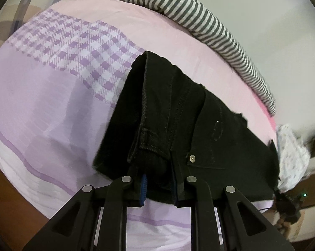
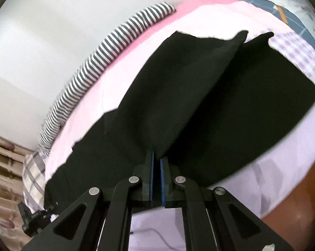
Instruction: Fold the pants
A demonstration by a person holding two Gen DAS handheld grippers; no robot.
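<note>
Black denim pants (image 1: 178, 115) lie on a pink and lilac bedsheet (image 1: 52, 104). In the left wrist view my left gripper (image 1: 158, 185) is shut on the waistband end, beside a metal rivet (image 1: 192, 158). In the right wrist view the pants (image 2: 188, 96) spread away as two leg panels. My right gripper (image 2: 156, 161) is shut on the near edge of the leg fabric, its blue pads nearly together. The other gripper shows faintly at the lower left (image 2: 35, 219).
A striped grey-and-white cloth (image 1: 199, 14) lies along the far bed edge by the white wall, and it also shows in the right wrist view (image 2: 98, 58). A dotted white cloth (image 1: 291, 156) sits at the right. Brown floor (image 2: 293, 205) lies below the bed edge.
</note>
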